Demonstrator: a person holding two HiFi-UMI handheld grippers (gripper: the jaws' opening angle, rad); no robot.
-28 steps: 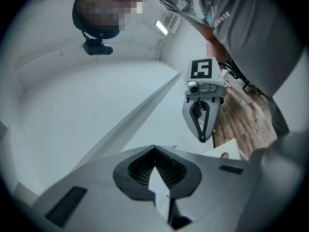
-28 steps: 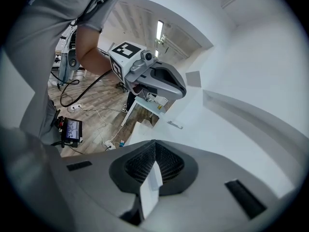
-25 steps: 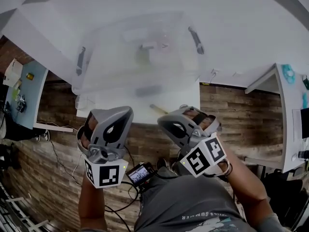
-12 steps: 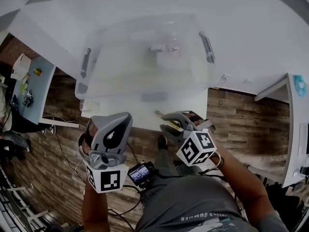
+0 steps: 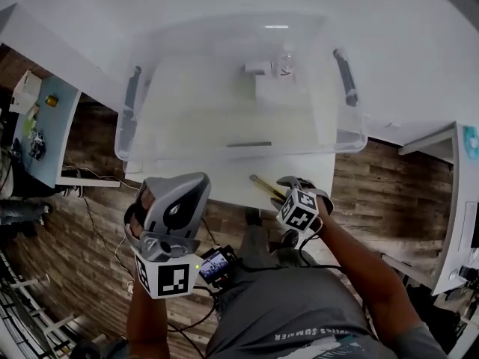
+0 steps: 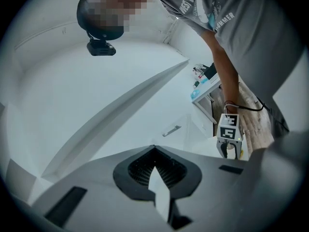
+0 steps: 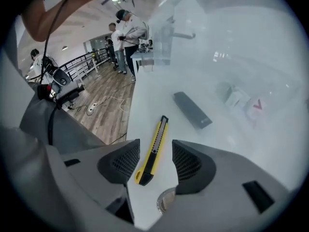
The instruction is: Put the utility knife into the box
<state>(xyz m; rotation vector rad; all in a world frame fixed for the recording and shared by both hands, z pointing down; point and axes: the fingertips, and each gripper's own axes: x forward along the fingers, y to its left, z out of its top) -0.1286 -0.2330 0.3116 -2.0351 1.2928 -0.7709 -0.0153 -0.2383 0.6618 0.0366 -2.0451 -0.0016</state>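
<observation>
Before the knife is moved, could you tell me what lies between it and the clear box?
Only bare white table separates the knife from the box, as the head view shows.

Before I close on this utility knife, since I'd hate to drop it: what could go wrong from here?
The utility knife lies near the table edge; a bump from the opening fingers of the right gripper could push it off. They straddle only its butt end, so it may swing once lifted. The clear box has its near wall in the way, which could catch it.
</observation>
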